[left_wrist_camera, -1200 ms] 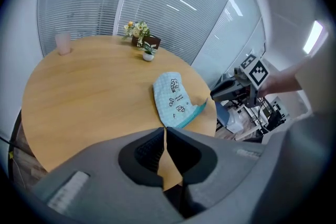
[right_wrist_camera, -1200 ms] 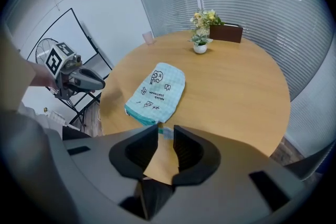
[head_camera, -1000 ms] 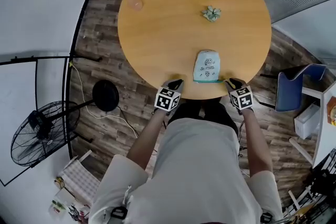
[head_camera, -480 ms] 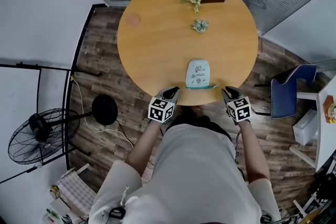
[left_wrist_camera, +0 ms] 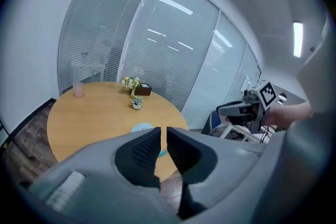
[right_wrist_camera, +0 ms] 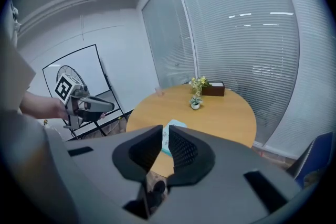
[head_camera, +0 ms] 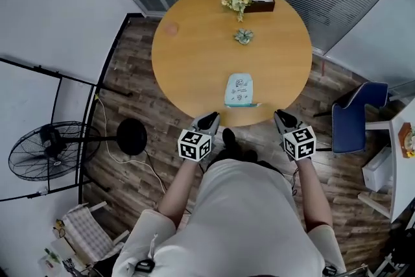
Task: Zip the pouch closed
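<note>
The pouch [head_camera: 238, 89] is pale blue with small printed figures and lies flat near the front edge of the round wooden table [head_camera: 194, 61]. No gripper touches it. My left gripper [head_camera: 211, 119] hangs off the table edge, to the pouch's lower left, jaws shut with nothing between them. My right gripper [head_camera: 280, 116] is held off the edge at the pouch's lower right, also shut and empty. In the left gripper view the pouch [left_wrist_camera: 143, 127] peeks out just beyond the jaws. In the right gripper view the pouch [right_wrist_camera: 173, 126] shows above the fingertips.
A brown box [head_camera: 257, 0] with a flower bunch [head_camera: 234, 2], a small potted plant [head_camera: 243, 36] and a pink cup [head_camera: 170, 28] sit on the table's far half. A fan [head_camera: 42, 149] and a black round base [head_camera: 131, 135] stand at the left, a blue chair [head_camera: 356, 115] at the right.
Both grippers have drawn back from the table's front edge toward the person's body. The pouch stays where it lay.
</note>
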Demonstrator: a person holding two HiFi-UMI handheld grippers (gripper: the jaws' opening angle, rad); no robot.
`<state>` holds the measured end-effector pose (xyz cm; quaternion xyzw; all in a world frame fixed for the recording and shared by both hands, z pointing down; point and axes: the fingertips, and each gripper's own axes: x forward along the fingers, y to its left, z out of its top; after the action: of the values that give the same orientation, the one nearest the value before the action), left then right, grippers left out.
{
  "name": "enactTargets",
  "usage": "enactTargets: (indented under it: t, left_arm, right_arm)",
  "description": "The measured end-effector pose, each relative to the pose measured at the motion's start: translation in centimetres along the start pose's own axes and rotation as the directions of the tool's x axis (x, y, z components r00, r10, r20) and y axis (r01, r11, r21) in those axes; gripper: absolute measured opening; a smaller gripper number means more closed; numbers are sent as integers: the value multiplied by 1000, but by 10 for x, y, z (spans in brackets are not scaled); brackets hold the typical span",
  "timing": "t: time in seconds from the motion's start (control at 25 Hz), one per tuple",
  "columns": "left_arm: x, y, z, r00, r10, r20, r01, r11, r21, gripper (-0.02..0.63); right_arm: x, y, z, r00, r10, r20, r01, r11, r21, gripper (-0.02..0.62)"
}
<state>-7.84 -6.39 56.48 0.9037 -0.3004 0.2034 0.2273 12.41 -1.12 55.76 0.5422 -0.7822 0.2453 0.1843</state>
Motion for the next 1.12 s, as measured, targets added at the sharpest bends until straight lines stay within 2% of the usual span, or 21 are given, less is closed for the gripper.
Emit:
enactTargets:
  t: [0.2,0.68,1.12]
  left_arm:
    - [-34,-32,6,998,24,59,-24,1000,-5,23]
    - [-111,-81,38,977,92,194,-109,991,75,23]
    - [-154,-63,45,970,75,231,-102,989,105,23]
  right_arm:
    - [-38,16,7,998,25,55,-23,999,-33,32]
    - [-96,54,29,982,101,160,-87,992,-95,20]
    - [-107,84,46,974,76,213,-54,993,-108,11]
